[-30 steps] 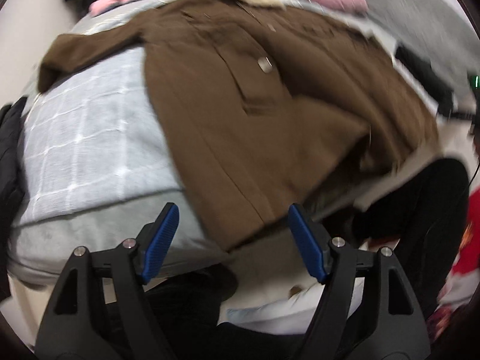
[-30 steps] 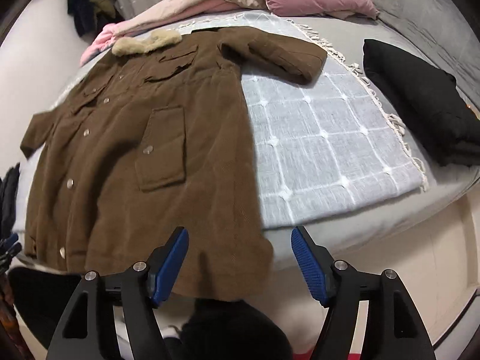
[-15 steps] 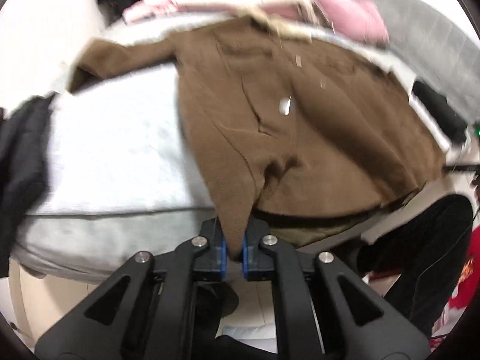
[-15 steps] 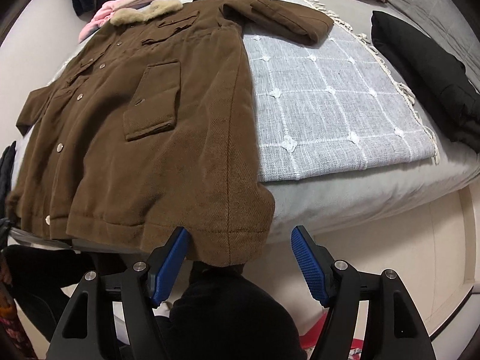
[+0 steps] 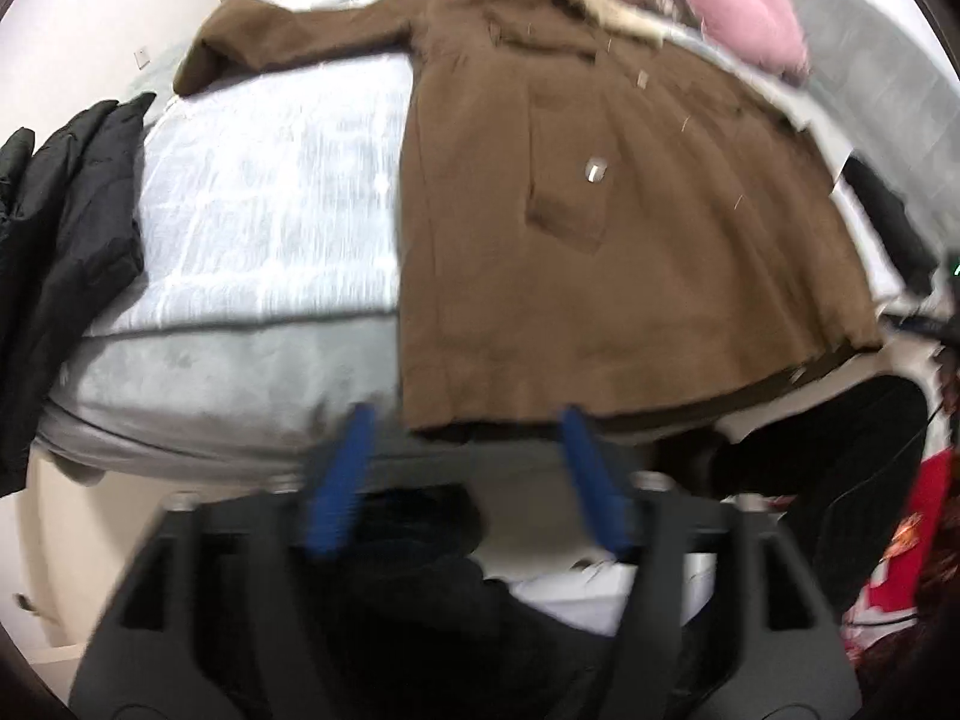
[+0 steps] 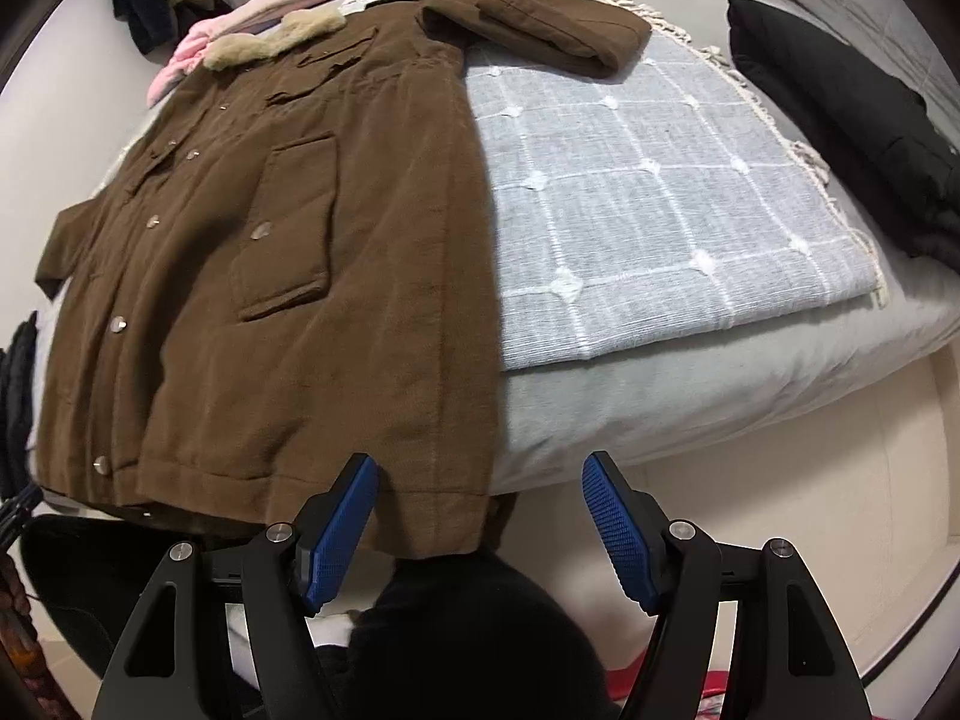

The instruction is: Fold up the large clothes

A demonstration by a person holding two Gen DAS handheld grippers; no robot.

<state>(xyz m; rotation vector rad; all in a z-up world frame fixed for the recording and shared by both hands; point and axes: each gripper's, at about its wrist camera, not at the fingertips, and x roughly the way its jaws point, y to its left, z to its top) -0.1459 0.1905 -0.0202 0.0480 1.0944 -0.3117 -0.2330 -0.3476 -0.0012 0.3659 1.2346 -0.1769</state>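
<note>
L tool point(image 5: 462, 474): jaws wide, nothing between them, blue pads point(image 5: 339, 480) blurred, hovering just off the near edge of the bed point(image 5: 198, 372) at the coat's hem. Brown coat point(image 5: 600, 228) lies flat, front side up, across the bed; hem hangs slightly over the near edge, collar at the far end. In the L view, one sleeve point(image 5: 288, 42) stretches out far-left over a grey-white checked blanket point(image 5: 264, 228). Black jacket point(image 5: 60, 240) sits at the bed's left edge. Pink pillow point(image 5: 750, 30) far right, w/ other pinkish bedding beside it.

R tool point(image 6: 480, 516): also wide, holding nothing; its L pad is right at the coat's hem point(image 6: 420, 510), whether touching I can't tell, R pad clear of the cloth. In the R view the coat point(image 6: 300, 276) takes the bed's left half, w/ a fur collar point(image 6: 270, 42) far, patch pocket point(image 6: 288, 234) mid-front, snaps along the placket. Other sleeve point(image 6: 540, 30) lies folded across the far part of the checked blanket point(image 6: 660, 210). Folded black garment point(image 6: 840, 120) at far right.
</note>
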